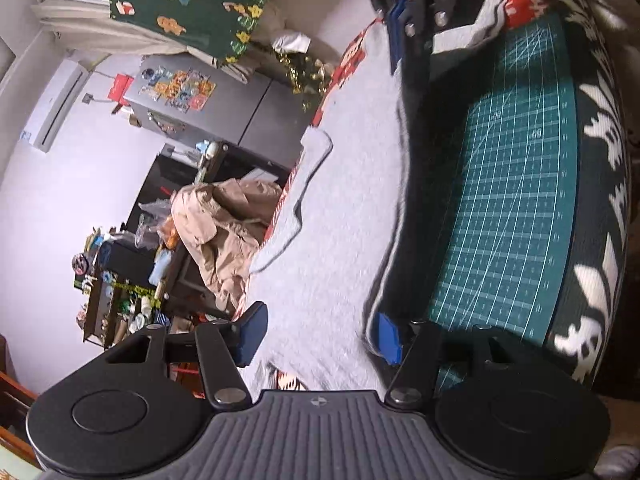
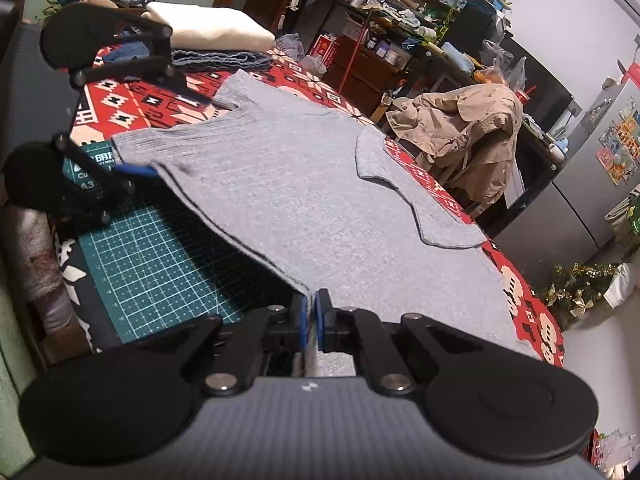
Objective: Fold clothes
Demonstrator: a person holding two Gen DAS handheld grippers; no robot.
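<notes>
Room: cluttered living space; a grey fridge [image 1: 224, 108] with stickers, a tan jacket [image 1: 228, 232] heaped on a chair, shelves of odds and ends behind.
Surface: a red patterned cloth [image 2: 132, 108] covers it, with a green cutting mat [image 1: 516, 208] along the near edge.
Left wrist view, garment: the grey T-shirt [image 1: 344, 208] lies spread on the surface, one sleeve folded inward; its hem hangs lifted above the mat.
Left wrist view, left tongs [image 1: 320, 334]: about half open, blue pads either side of the shirt's edge, gripping nothing that I can see; the picture is blurred there.
Right wrist view, garment: the same shirt runs from the far folded pile [image 2: 208, 28] toward the camera, its hem raised off the mat.
Right wrist view, right tongs [image 2: 311, 320]: pinched nearly closed on the hem corner.
Step in hand, by my reading: securing the second hem corner.
Doing it well: close the left pads on both fabric layers, level with the right, then carry the hem evenly toward the collar.
</notes>
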